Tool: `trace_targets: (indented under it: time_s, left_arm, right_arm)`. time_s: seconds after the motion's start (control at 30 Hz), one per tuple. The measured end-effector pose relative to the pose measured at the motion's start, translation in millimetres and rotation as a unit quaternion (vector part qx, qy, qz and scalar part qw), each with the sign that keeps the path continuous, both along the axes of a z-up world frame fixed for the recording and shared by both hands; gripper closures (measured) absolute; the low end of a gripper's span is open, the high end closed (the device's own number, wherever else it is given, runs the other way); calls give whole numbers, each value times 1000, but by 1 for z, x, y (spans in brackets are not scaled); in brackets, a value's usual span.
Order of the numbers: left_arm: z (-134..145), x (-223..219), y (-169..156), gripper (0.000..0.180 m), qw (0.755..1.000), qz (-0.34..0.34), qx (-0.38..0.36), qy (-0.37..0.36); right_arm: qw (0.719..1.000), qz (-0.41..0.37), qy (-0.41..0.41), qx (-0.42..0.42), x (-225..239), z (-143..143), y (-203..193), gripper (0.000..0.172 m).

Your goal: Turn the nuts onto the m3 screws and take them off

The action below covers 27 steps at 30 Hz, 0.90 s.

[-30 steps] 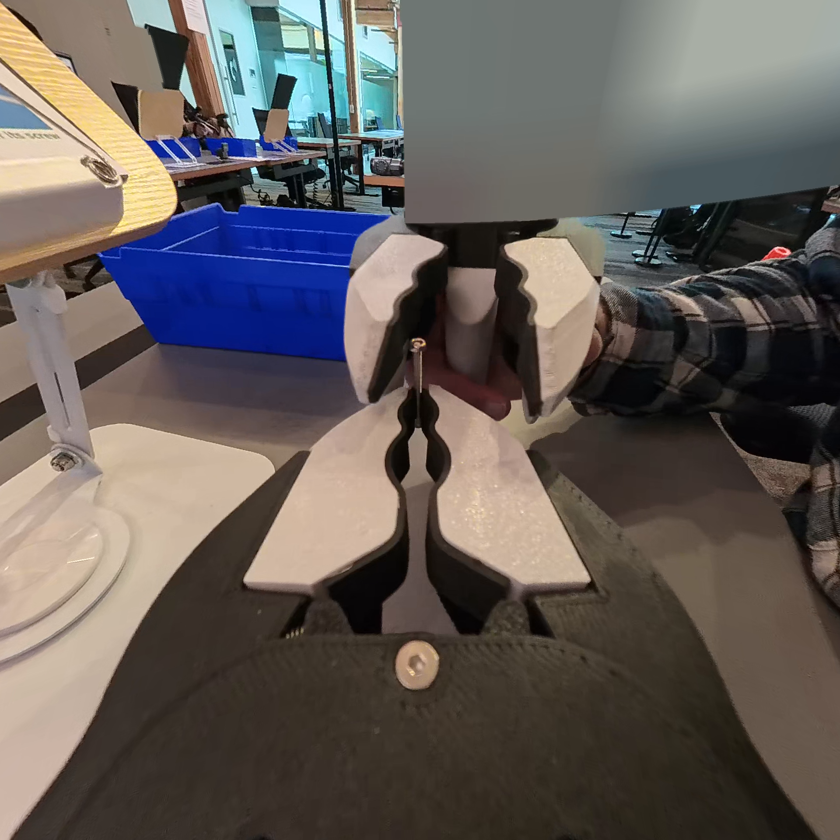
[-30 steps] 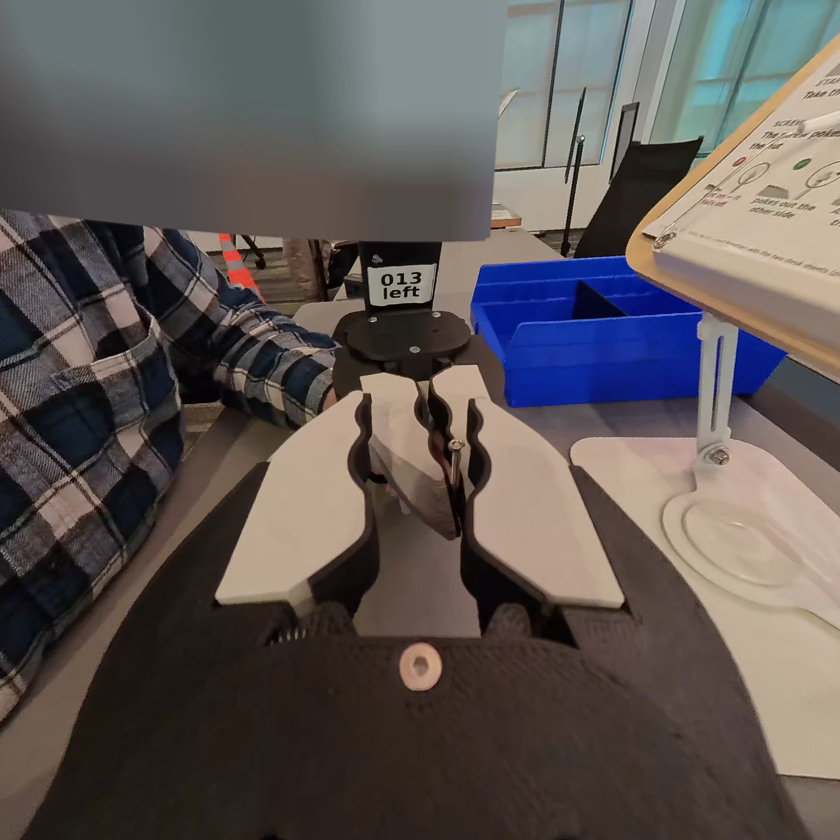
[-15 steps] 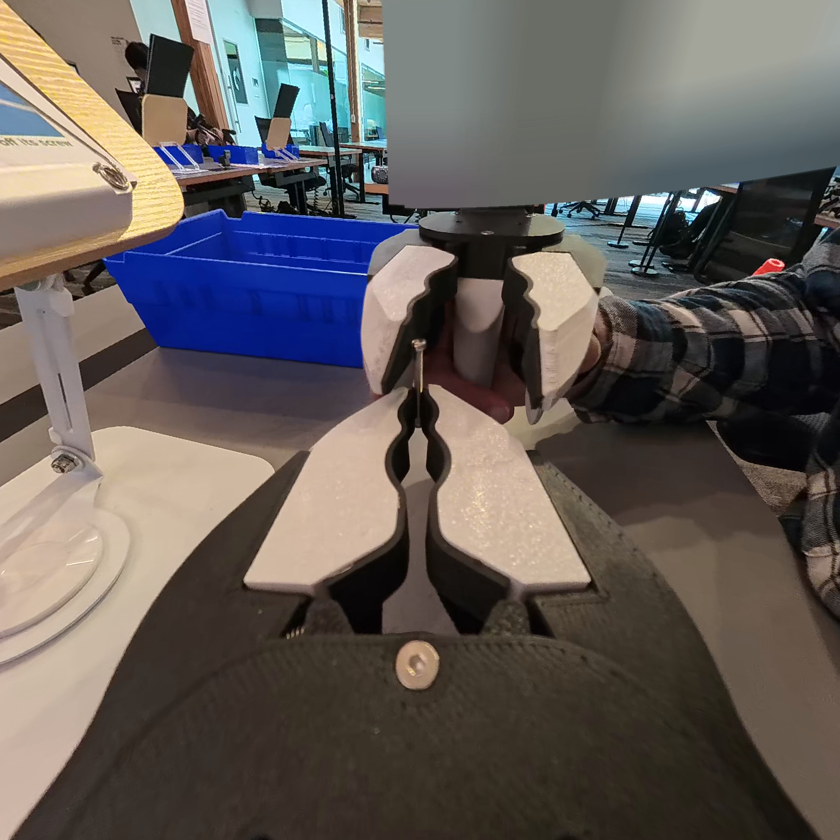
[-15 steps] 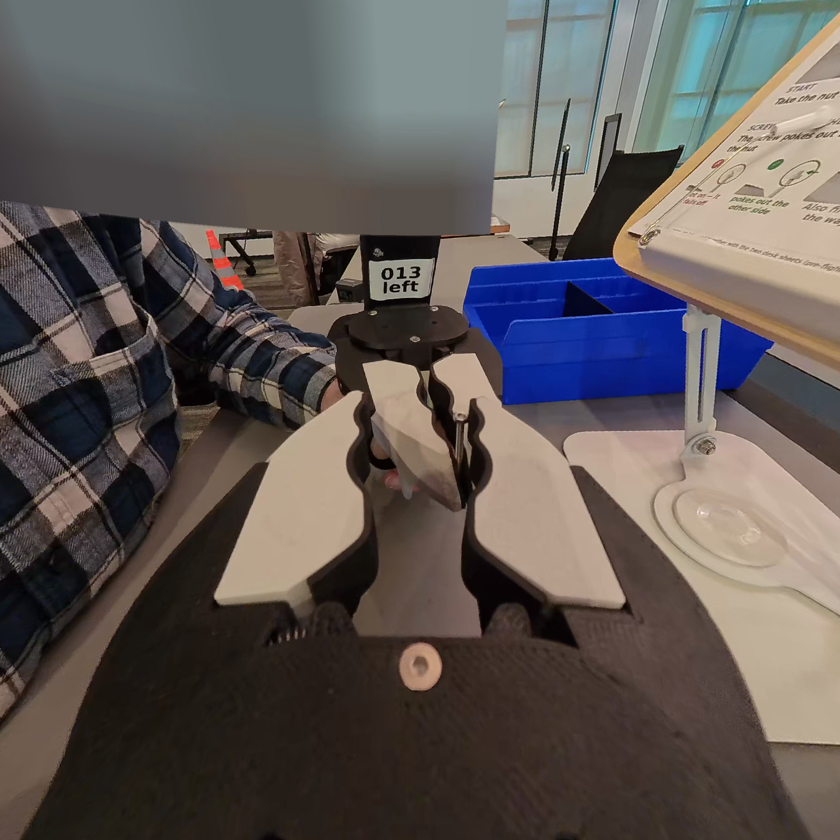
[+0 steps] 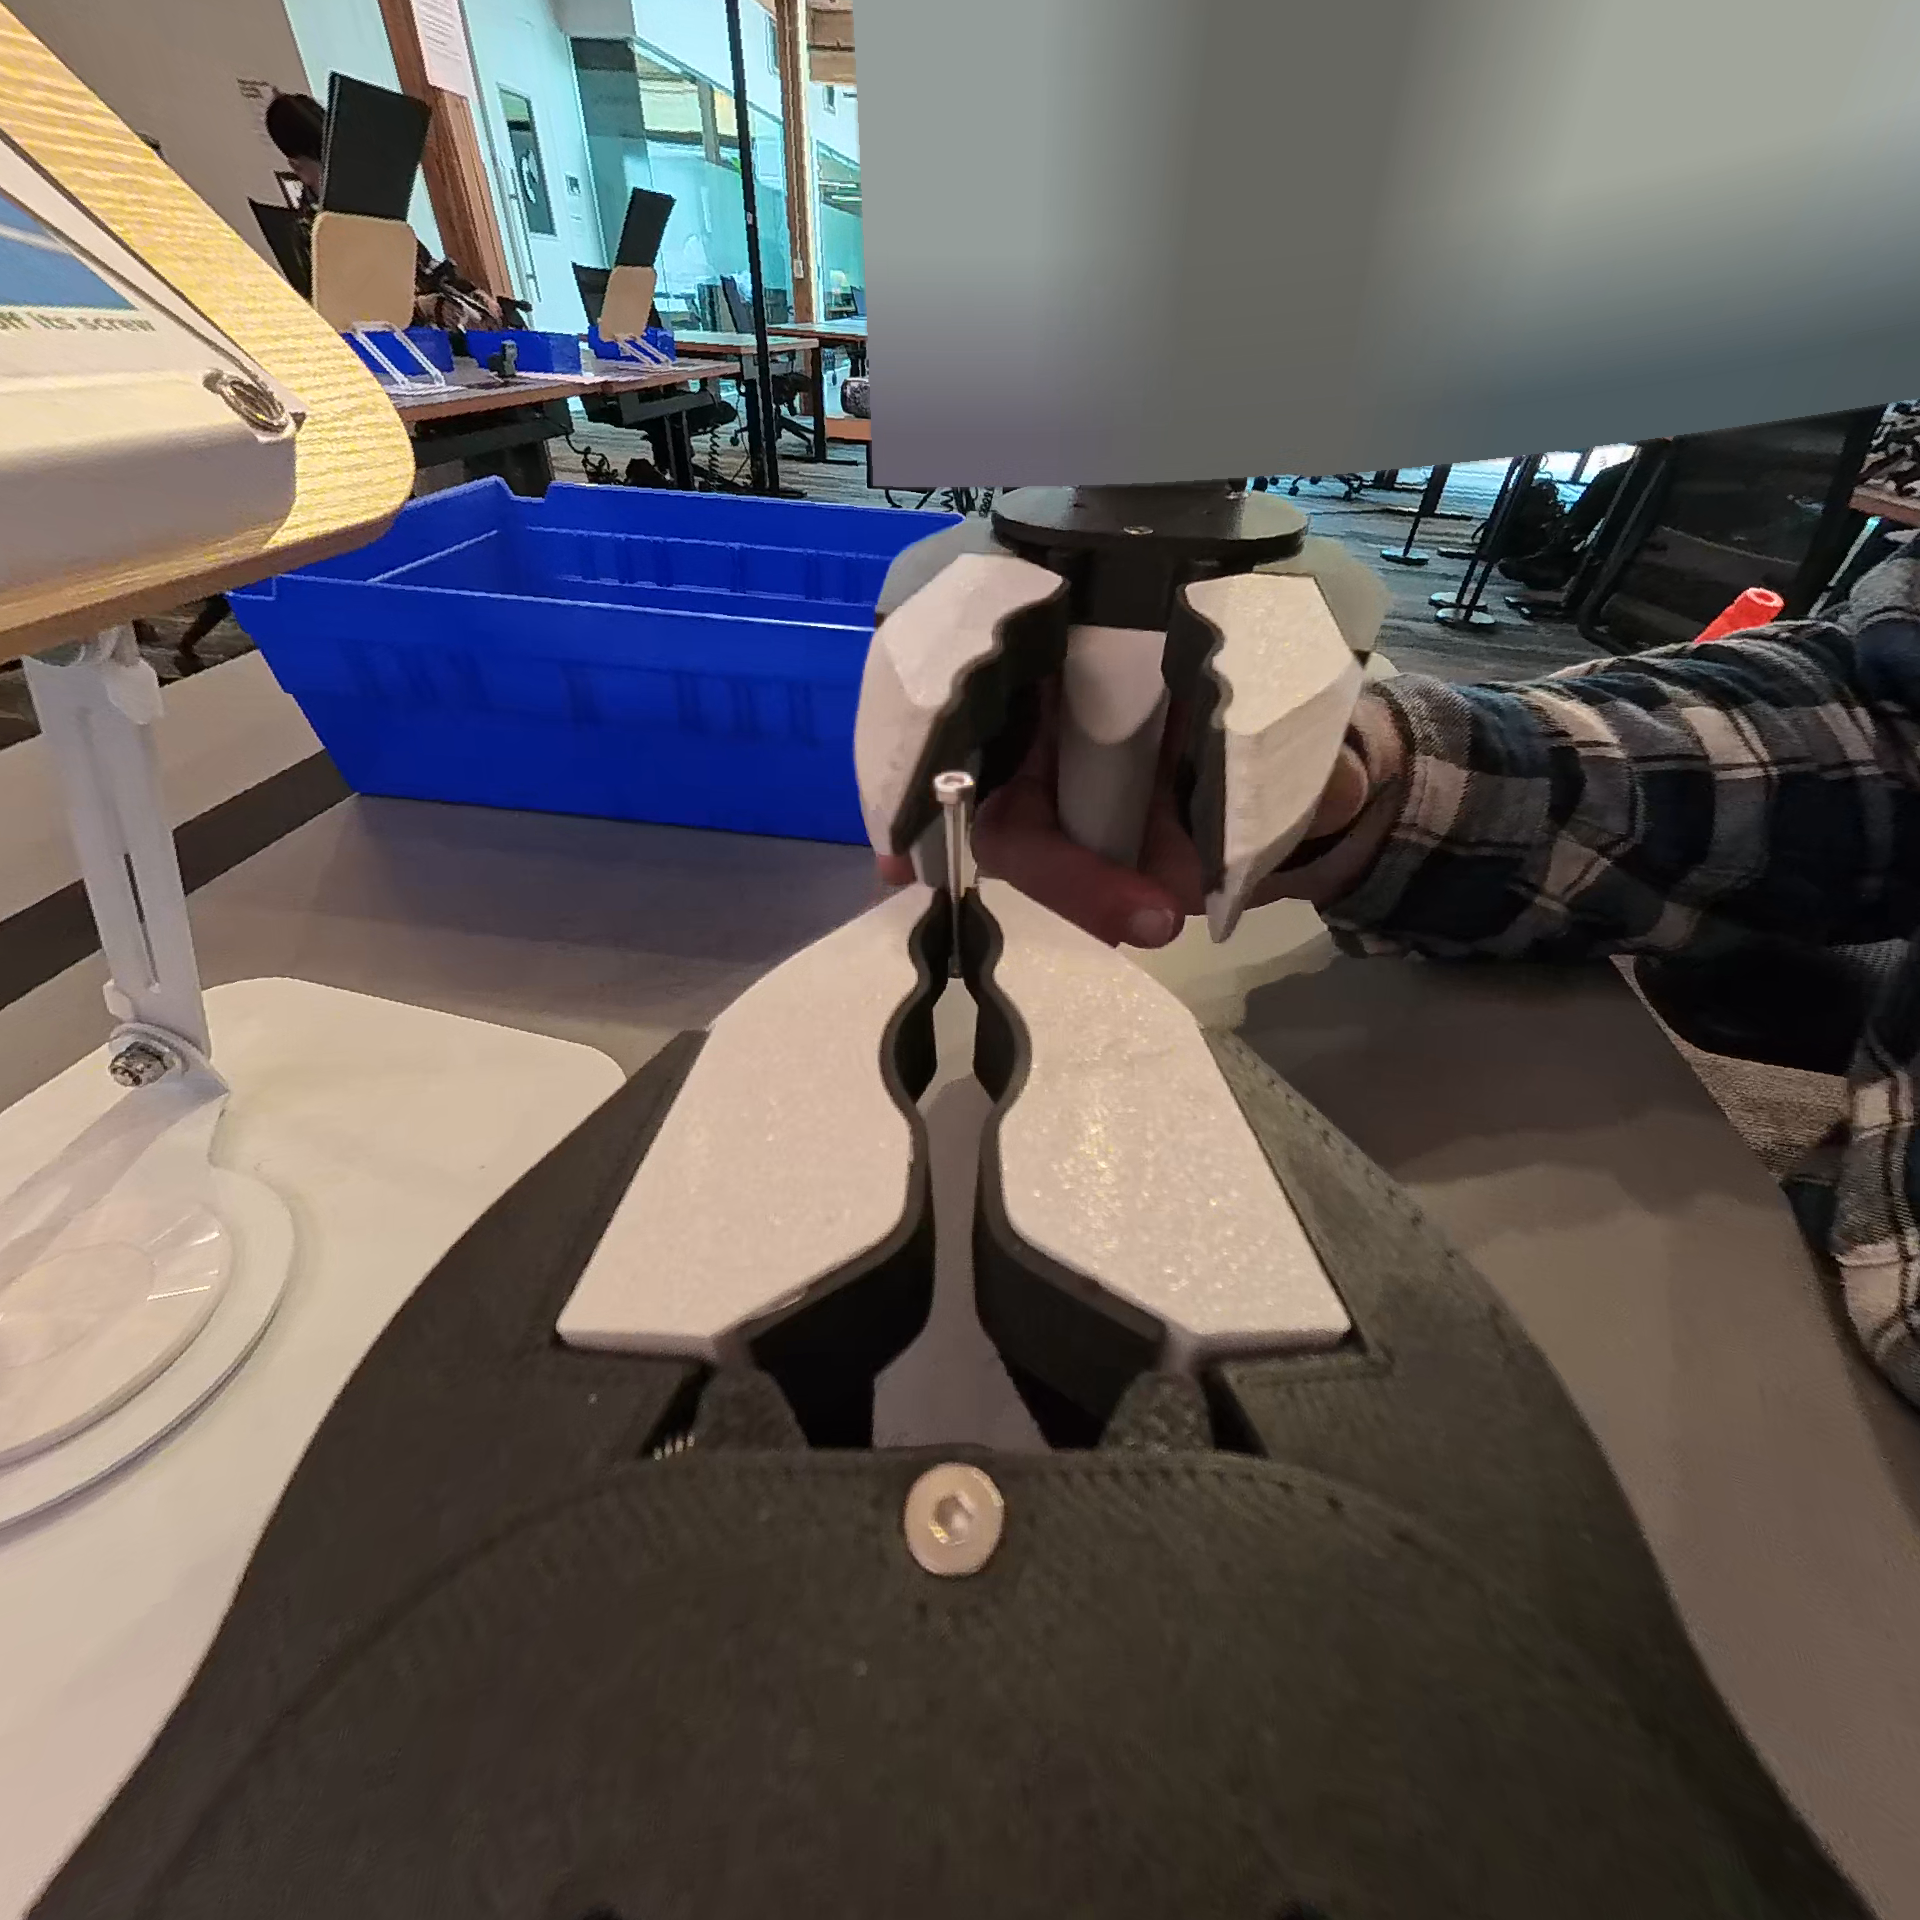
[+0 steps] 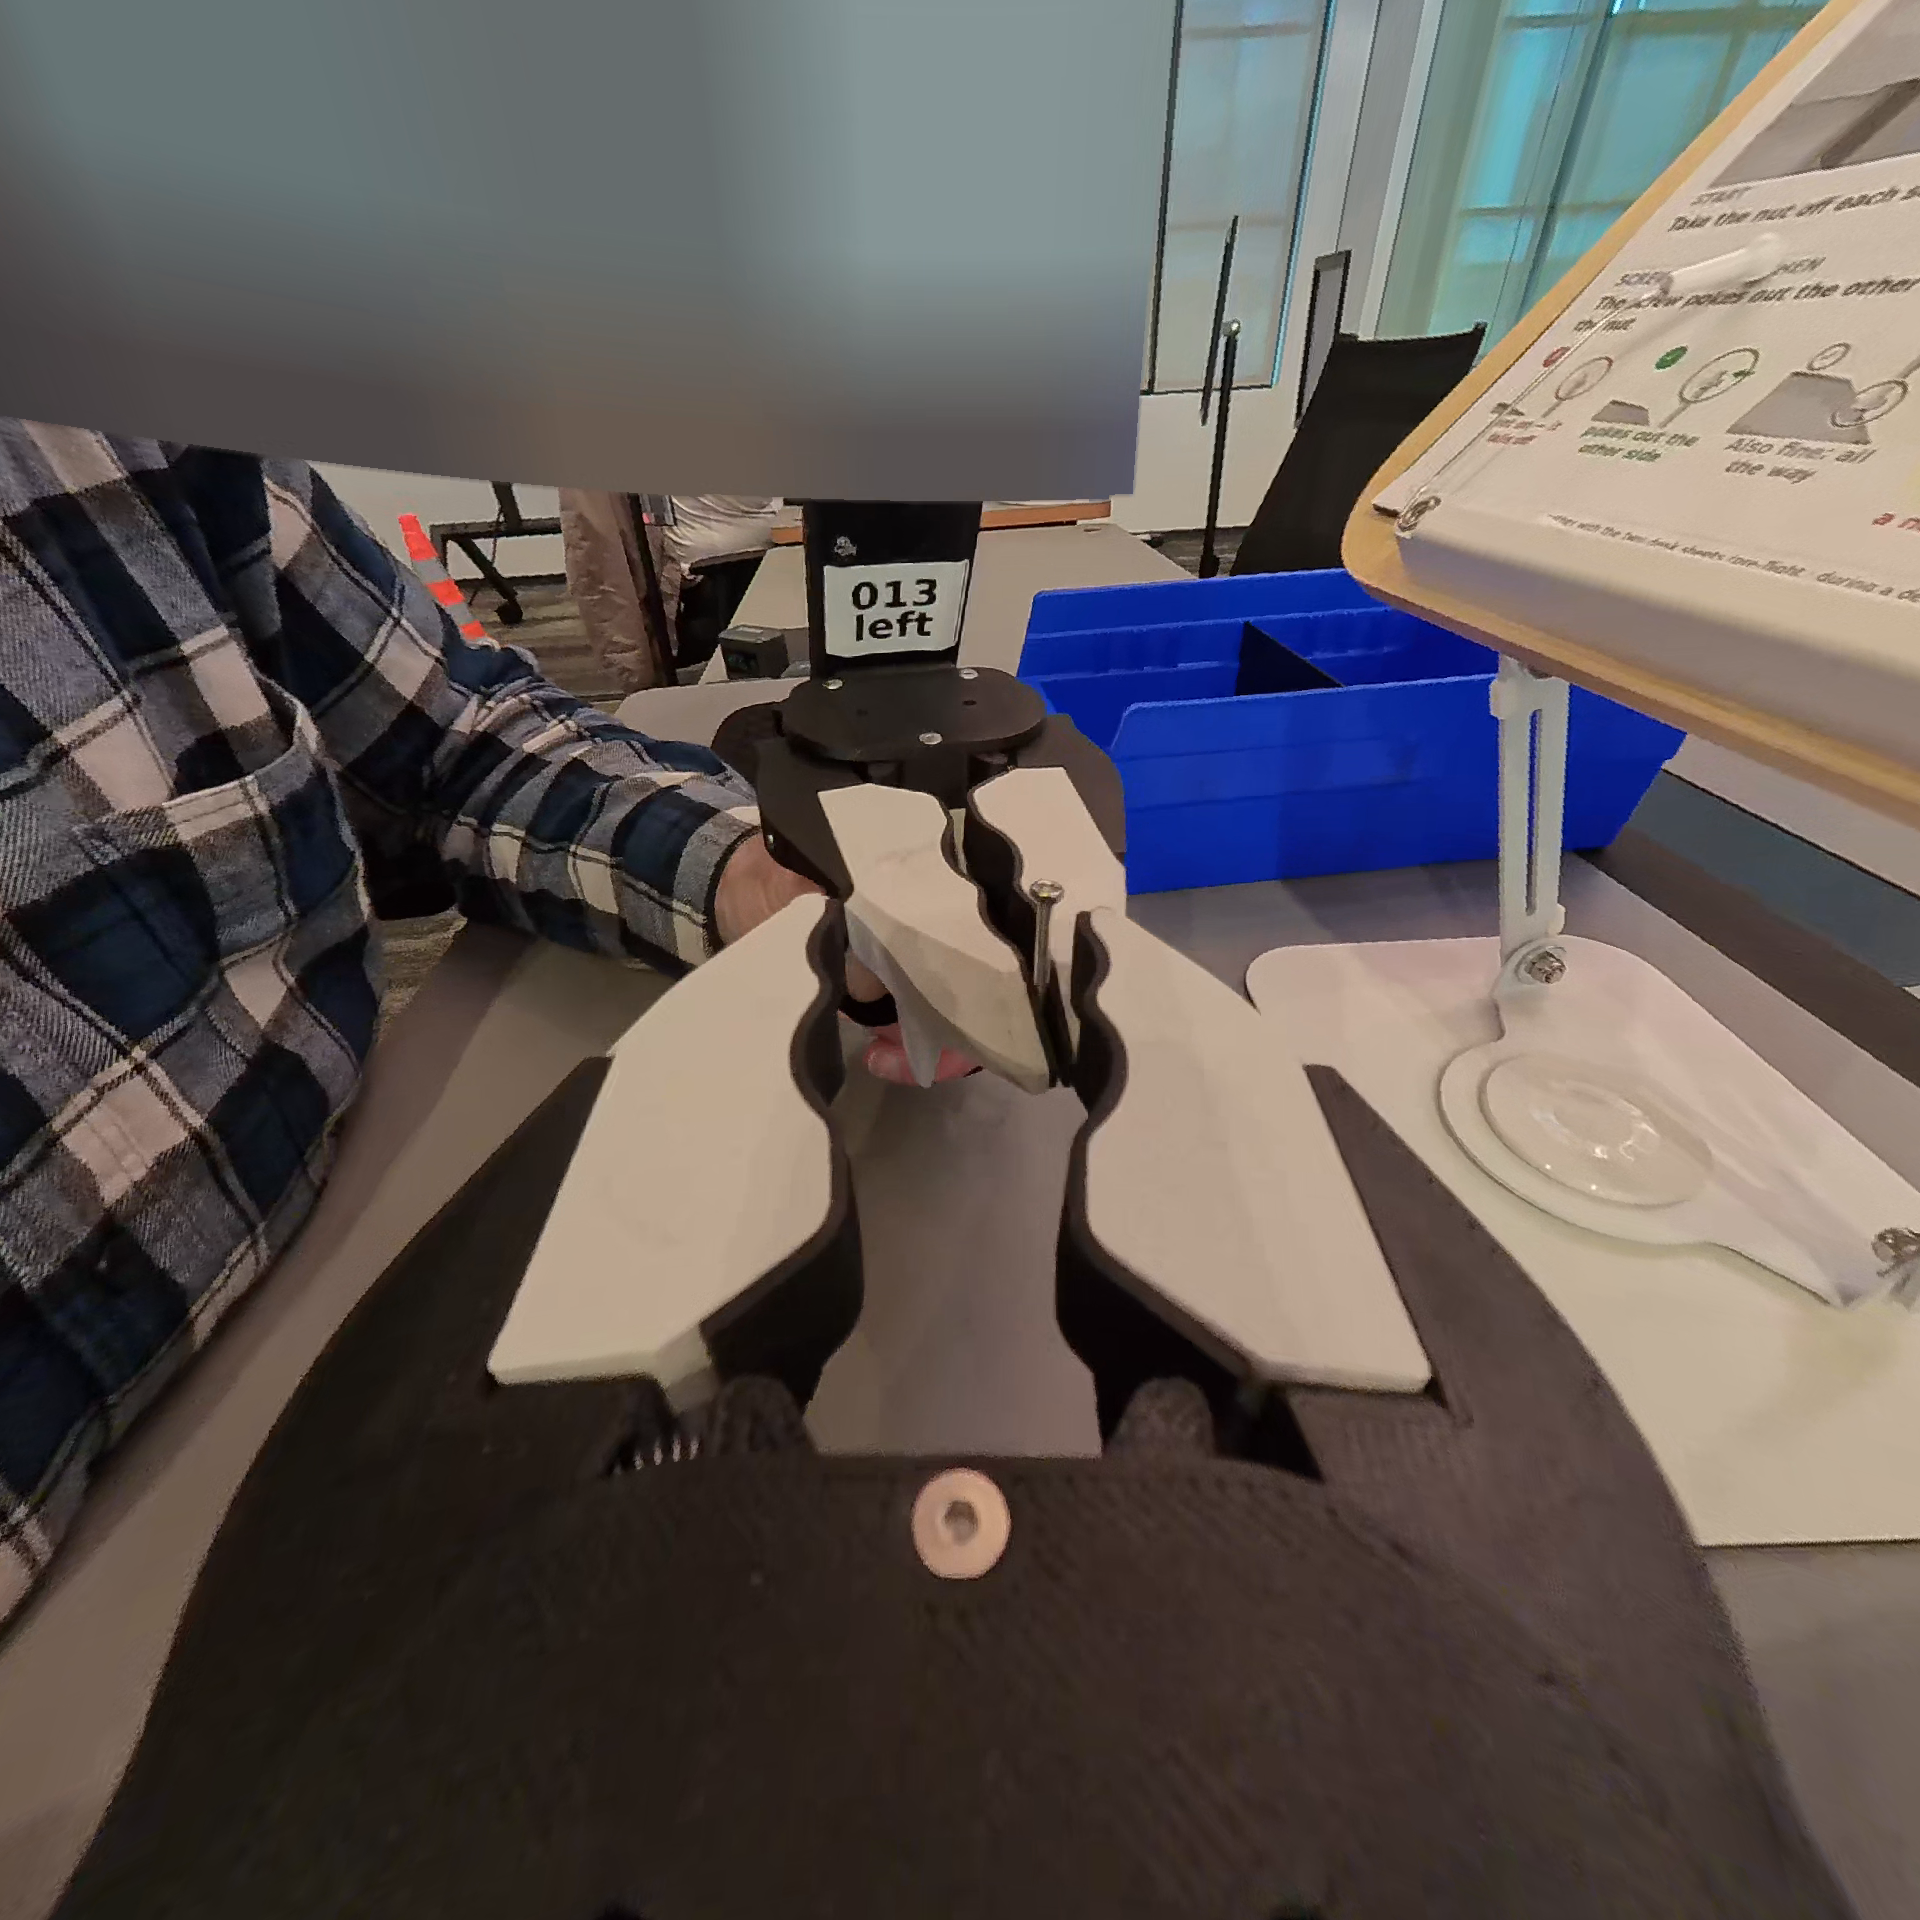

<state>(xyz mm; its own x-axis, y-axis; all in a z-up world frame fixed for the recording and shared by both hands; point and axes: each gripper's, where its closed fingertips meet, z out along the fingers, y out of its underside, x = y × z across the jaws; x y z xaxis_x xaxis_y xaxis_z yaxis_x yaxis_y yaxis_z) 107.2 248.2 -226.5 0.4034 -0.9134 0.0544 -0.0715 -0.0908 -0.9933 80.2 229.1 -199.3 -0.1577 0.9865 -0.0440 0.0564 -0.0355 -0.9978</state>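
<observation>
My left gripper [image 5: 954,920] is shut on a thin silver screw [image 5: 954,842]. It holds the screw upright by the lower shaft, head up, above the grey table [image 5: 520,914]. My right gripper [image 6: 961,925] is open and holds nothing. The left gripper's fingertips [image 6: 997,997] and the screw [image 6: 1042,935] stand between its fingers, with the screw close beside the right-hand finger [image 6: 1174,1039]. In the left wrist view the right gripper [image 5: 1065,894] faces me with its jaws apart, and the screw is in front of its left-hand finger [image 5: 925,675]. A hand grips its handle.
A blue bin [image 5: 582,665] stands on the table behind the grippers and also shows in the right wrist view [image 6: 1351,769]. A white stand [image 6: 1527,831] carries a wooden board with a printed sheet [image 6: 1714,416]. Its white base plate [image 6: 1558,1299] holds a clear dish [image 6: 1590,1132]. A plaid sleeve [image 6: 260,831] lies alongside. Left and right tips are no more than a few centimetres apart.
The screw stays clamped in my left gripper. Both grippers have stayed close together and only drifted slightly. The right jaws stay apart.
</observation>
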Motion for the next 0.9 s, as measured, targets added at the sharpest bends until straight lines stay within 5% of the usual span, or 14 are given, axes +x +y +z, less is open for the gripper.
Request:
trace_targets:
  time_s: [0.2,0.63,0.9]
  left_arm:
    - [-1,5,-3,179,1000,-10,0,5]
    - [0,2,-1,179,1000,3,4,5]
    - [3,2,-1,179,1000,1,14,-2]
  right_arm:
    - [1000,22,-4,12,-11,2,-6,117]
    - [1000,25,1,12,-9,1,-9,120]
    - [1000,-21,8,3,-3,3,3,140]
